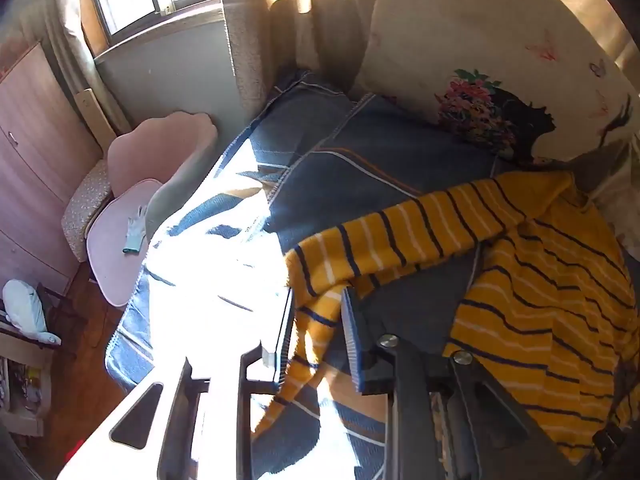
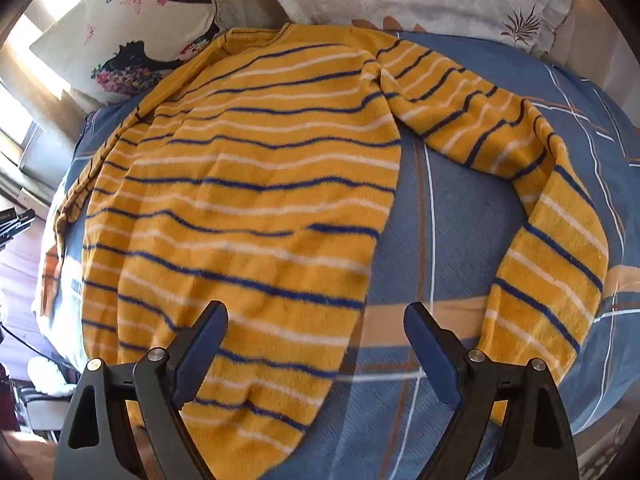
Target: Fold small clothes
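A yellow striped sweater lies on the bed, one sleeve in the left claw.

The left gripper [image 1: 316,320] is nearly closed and pinches the cuff of the sleeve [image 1: 384,236]. The right gripper [image 2: 316,344] stands wide and holds nothing, above the hem of the sweater [image 2: 248,184]. Under it is the blue bedcover [image 2: 452,208]. Farther back lies a printed pillow [image 2: 132,40].

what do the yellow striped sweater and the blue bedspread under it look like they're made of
Sweater: looks like a soft, fuzzy knit, maybe fleece-like yarn; the surface is nappy and matte, with a ribbed collar. Bedspread: seems a flat woven or fine-knit cloth, matte, with a fine ribbed texture and printed or woven lines. The exact fibre cannot be told.
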A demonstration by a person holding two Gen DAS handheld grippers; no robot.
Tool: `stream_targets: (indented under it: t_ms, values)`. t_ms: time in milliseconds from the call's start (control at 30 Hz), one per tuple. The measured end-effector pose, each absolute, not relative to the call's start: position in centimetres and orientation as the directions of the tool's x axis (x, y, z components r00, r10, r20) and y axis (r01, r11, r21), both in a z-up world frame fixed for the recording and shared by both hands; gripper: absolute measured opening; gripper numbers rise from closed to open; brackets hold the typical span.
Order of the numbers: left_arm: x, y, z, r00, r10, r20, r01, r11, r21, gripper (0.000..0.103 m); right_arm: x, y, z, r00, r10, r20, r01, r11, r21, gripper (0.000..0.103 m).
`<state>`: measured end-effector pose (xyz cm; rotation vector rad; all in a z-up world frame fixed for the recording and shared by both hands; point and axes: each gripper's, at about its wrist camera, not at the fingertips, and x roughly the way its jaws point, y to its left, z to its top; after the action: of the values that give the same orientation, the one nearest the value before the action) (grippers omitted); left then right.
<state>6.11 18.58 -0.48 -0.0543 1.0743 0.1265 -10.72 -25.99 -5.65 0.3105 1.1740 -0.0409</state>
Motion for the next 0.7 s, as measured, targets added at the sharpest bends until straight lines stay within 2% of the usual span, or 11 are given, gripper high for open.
stream_targets:
  t_ms: [33, 67, 233, 333, 367, 400, 433, 467, 500, 633, 700]
  values:
    - [4.9, 17.5, -0.9, 0.463, 0.038, -0.886, -0.095, 0.995, -0.007, 0.039, -11.6, -26.2, -5.8, 0.375, 0.145, -0.916, 0.175, 0.959, 0.224, 0.093]
    - [3.8, 16.5, -1.5, 0.451, -0.004, -0.893, -0.060, 0.998, -0.035, 0.041, -12.4, -26.3, -6.0, 0.356, 0.159, -0.921, 0.160, 0.960, 0.228, 0.093]
    - [-0.3, 11.0, -6.0, 0.333, -0.162, -0.929, 0.065, 0.987, -0.149, 0.044, -14.4, -24.7, -7.3, 0.270, 0.347, -0.898, 0.102, 0.917, 0.385, 0.093]
    - [-2.0, 8.2, -8.8, 0.276, -0.221, -0.935, 0.078, 0.975, -0.207, 0.045, -13.2, -21.8, -8.8, 0.253, 0.361, -0.898, 0.012, 0.927, 0.376, 0.095]
    - [-2.4, 7.5, -9.4, 0.261, -0.230, -0.937, 0.073, 0.973, -0.219, 0.045, -13.1, -21.0, -8.3, 0.248, 0.339, -0.908, -0.021, 0.939, 0.344, 0.092]
    - [-2.7, 6.8, -9.9, 0.246, -0.236, -0.940, 0.065, 0.972, -0.227, 0.045, -13.3, -20.2, -8.3, 0.253, 0.327, -0.911, -0.052, 0.944, 0.324, 0.085]
    - [-2.9, 6.1, -10.3, 0.237, -0.225, -0.945, 0.052, 0.974, -0.219, 0.037, -13.2, -19.2, -8.2, 0.263, 0.315, -0.912, -0.079, 0.949, 0.305, 0.056]
    - [-3.2, 5.5, -10.1, 0.250, -0.197, -0.948, 0.040, 0.980, -0.193, 0.017, -13.2, -18.0, -8.0, 0.258, 0.301, -0.918, -0.084, 0.954, 0.289, 0.015]
    - [-3.4, 4.9, -9.9, 0.251, -0.191, -0.949, 0.037, 0.982, -0.187, 0.007, -12.6, -18.0, -8.9, 0.210, 0.242, -0.947, -0.081, 0.970, 0.230, 0.014]
    - [-5.0, 2.8, -7.7, 0.284, -0.112, -0.952, 0.021, 0.994, -0.111, 0.007, -14.7, -20.5, -7.7, 0.197, 0.312, -0.929, -0.067, 0.950, 0.305, 0.013]
    - [-6.5, 2.6, -6.2, 0.288, -0.115, -0.951, 0.011, 0.993, -0.116, 0.007, -15.7, -22.4, -6.8, 0.187, 0.341, -0.921, -0.072, 0.940, 0.333, 0.012]
